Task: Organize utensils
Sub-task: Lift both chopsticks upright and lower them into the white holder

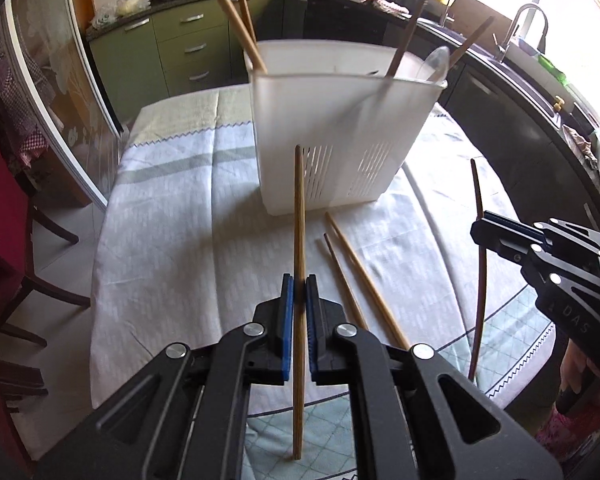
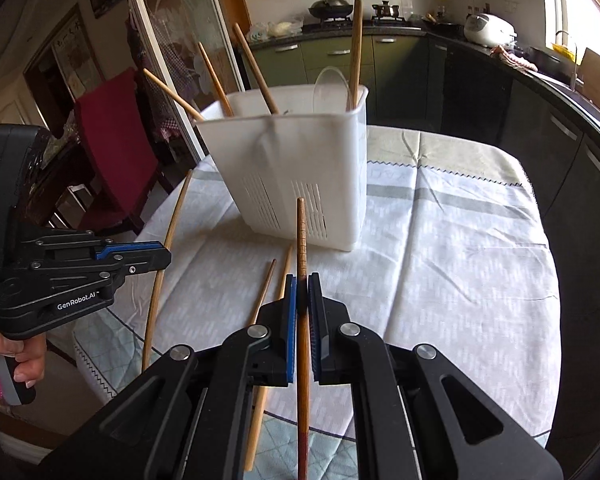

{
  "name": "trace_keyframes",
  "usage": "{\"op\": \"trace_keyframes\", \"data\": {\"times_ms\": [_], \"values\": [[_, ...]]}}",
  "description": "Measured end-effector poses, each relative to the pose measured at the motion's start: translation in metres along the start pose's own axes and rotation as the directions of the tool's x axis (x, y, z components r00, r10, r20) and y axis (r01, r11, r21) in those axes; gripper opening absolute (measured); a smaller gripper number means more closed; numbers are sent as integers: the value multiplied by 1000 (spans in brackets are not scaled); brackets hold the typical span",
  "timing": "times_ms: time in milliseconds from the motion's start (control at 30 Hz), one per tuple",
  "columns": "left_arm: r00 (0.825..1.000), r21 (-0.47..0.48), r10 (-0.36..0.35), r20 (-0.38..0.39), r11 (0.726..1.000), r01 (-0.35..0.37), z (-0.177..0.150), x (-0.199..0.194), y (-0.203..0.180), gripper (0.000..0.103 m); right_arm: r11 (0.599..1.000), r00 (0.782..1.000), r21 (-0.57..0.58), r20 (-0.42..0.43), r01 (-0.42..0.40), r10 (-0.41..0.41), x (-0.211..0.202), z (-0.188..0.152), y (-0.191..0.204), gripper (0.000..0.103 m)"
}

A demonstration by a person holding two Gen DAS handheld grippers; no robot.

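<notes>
Left wrist view: my left gripper [image 1: 299,292] is closed on a light chopstick [image 1: 299,208], long axis upright, tip pointing at the white holder [image 1: 332,120] straight ahead and farther off. Two loose chopsticks [image 1: 356,280] lie on the tabletop [image 1: 172,216] just right. Right gripper [image 1: 500,236] at the right, clamping a dark chopstick [image 1: 479,200].

Right wrist view: my right gripper [image 2: 302,292] pinches the dark chopstick, upright; holder ahead, slightly left. Both grippers look about equally near. Holder's inner compartments are hidden.

home kitchen: green cabinets [image 1: 172,40], wok on stove [image 2: 330,6], rice cooker [image 2: 488,28], sink faucet [image 1: 528,24].
</notes>
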State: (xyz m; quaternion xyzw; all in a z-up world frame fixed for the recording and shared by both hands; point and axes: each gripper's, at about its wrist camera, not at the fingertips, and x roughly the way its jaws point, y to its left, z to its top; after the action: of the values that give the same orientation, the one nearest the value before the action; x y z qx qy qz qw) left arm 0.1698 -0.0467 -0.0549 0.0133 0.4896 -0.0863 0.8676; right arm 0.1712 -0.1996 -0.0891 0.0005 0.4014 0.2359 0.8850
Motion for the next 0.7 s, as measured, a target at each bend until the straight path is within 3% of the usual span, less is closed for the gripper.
{"op": "trace_keyframes", "data": {"times_ms": [367,700], "values": [[978,84,25,206,996,-43,-24,-60,-18,6,1000,996,-5,86,-7,7,-56,-11,4,7],[973,97,18,229,994,-41,-29,-76,-22,6,1000,995,-10,99,-13,14,-55,-11,6,7]]}}
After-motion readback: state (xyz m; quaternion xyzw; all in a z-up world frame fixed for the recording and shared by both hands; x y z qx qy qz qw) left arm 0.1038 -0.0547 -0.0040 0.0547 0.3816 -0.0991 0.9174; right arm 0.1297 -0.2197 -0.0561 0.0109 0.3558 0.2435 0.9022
